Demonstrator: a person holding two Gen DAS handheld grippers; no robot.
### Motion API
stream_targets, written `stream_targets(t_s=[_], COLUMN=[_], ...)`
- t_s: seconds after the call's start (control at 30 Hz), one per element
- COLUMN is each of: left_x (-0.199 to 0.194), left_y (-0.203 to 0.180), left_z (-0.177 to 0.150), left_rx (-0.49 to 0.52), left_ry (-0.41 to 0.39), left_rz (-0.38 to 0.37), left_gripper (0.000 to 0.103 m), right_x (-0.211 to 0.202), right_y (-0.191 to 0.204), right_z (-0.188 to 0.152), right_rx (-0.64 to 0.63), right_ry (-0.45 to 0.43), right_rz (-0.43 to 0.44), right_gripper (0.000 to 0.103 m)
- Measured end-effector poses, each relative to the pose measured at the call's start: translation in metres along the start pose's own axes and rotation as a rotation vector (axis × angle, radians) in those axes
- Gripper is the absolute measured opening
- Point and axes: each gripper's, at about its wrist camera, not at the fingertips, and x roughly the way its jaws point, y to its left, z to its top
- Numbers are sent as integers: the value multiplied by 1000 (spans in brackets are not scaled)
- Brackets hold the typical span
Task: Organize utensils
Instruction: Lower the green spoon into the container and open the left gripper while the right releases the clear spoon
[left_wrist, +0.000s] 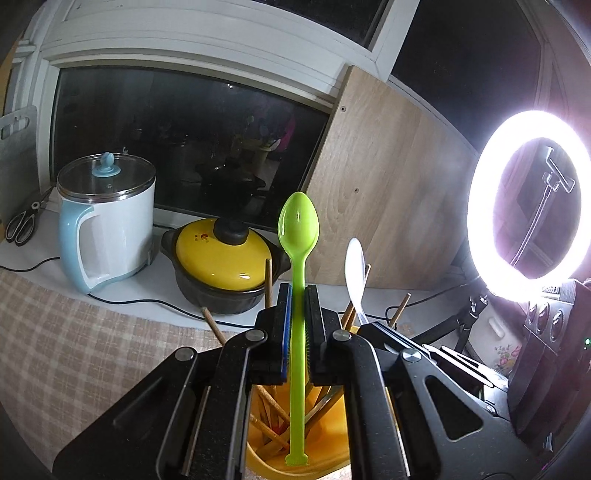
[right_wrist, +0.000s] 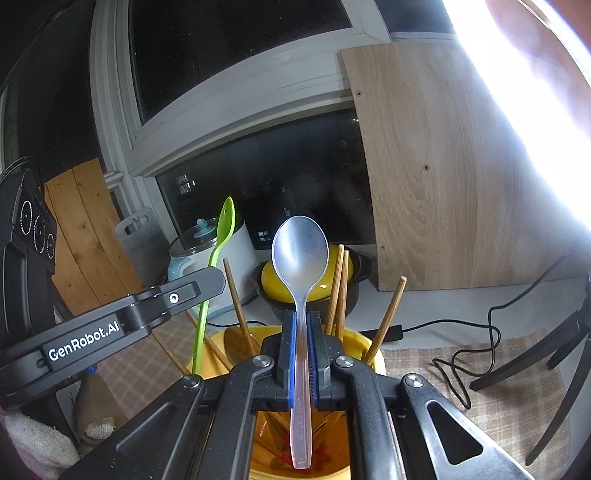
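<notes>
The green spoon (left_wrist: 297, 236) is pinched by the left gripper (left_wrist: 298, 295), the metal spoon (right_wrist: 300, 254) by the right gripper (right_wrist: 300, 321). The chopsticks (right_wrist: 341, 288) in the yellow cup (right_wrist: 218, 341) could be bumped and tipped.

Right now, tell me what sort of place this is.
Most likely a home kitchen counter by a window: an electric pot and a yellow-lidded casserole stand there, with a yellow holder full of chopsticks.
</notes>
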Motion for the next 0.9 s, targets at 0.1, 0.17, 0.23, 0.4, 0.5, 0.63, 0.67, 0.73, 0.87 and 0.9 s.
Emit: stream_targets(t_s=[0.1,0.17,0.23,0.4,0.5,0.63,0.67,0.73,0.87,0.9], left_x=[0,-2,-5,-16,-22,-28,-29,-29,-29,-29], left_y=[0,-2,-2,-3,-6,-7,-7,-6,-7,-8], left_z=[-4,-6,-7,-8,-11,-19,-22,-26,-35,-36], left_rx=[1,7,7,7,16,32,33,31,40,42], left_ry=[11,13,12,18,28,46,55,69,97,101], left_rz=[-5,-7,-9,-18,-25,-23,-23,-26,-26,-26], left_gripper=[4,4,4,4,4,4,4,4,4,4], right_x=[-1,-3,-8,-18,-25,-35,-36,-39,-41,-41], right_y=[0,0,1,-1,-1,-3,-3,-4,-4,-4], right_z=[-4,-5,-6,-6,-9,-16,-18,-23,-29,-29], right_rx=[-6,-7,-6,-1,2,18,20,26,23,25], right_ry=[-1,1,-3,-6,-5,-6,-4,5,19,23], right_rz=[10,17,25,31,33,40,41,43,42,46], right_gripper=[3,3,3,3,3,3,3,3,4,6])
